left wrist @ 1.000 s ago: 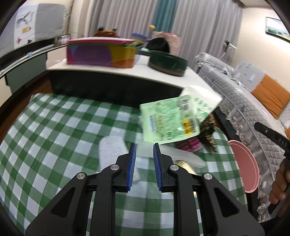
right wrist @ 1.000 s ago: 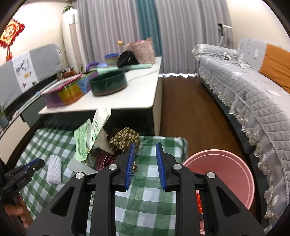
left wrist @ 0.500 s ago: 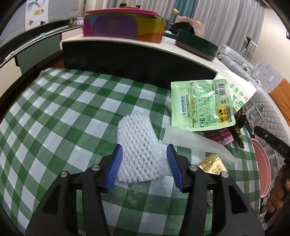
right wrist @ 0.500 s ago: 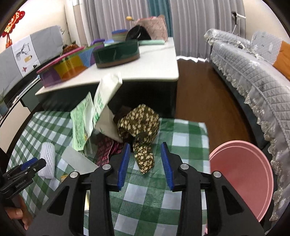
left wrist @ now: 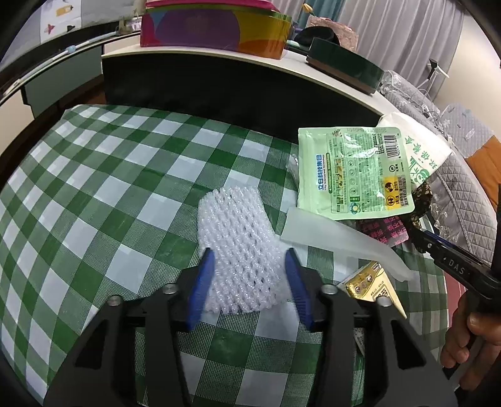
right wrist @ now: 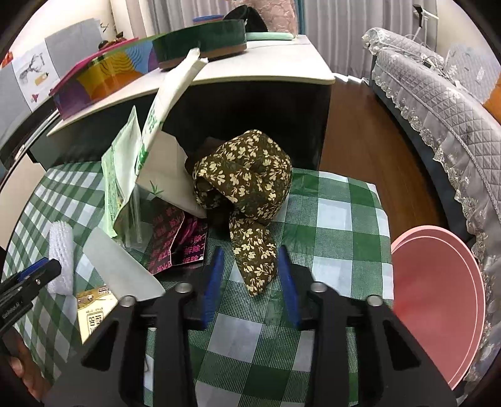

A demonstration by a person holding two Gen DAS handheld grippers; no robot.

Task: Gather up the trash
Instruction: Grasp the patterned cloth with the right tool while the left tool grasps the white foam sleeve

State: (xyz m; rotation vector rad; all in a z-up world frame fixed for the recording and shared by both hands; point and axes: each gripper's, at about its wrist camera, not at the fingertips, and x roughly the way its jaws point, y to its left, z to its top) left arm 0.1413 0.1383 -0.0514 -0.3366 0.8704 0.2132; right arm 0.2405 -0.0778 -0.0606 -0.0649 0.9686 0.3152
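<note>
My left gripper (left wrist: 249,260) is open, with its jaws on either side of a white foam fruit net (left wrist: 239,247) that lies on the green checked tablecloth (left wrist: 94,194). My right gripper (right wrist: 250,260) is open around the hanging tail of a brown floral cloth (right wrist: 247,184). Between them lies a pile of trash: a green printed packet (left wrist: 353,170), a white paper bag (left wrist: 422,156), a frosted plastic sheet (left wrist: 338,241), a pink and black wrapper (right wrist: 175,238) and a gold packet (left wrist: 372,286). The foam net also shows in the right wrist view (right wrist: 61,253).
A pink bin (right wrist: 438,297) stands on the floor just off the table's right edge. A low white cabinet (right wrist: 266,72) behind the table holds a colourful box (left wrist: 216,26) and a dark green round tin (left wrist: 344,64). A grey quilted sofa (right wrist: 444,103) runs along the right.
Both grippers have opened wider and moved forward and down. The left now straddles the foam net; the right now straddles the floral cloth's tail.
</note>
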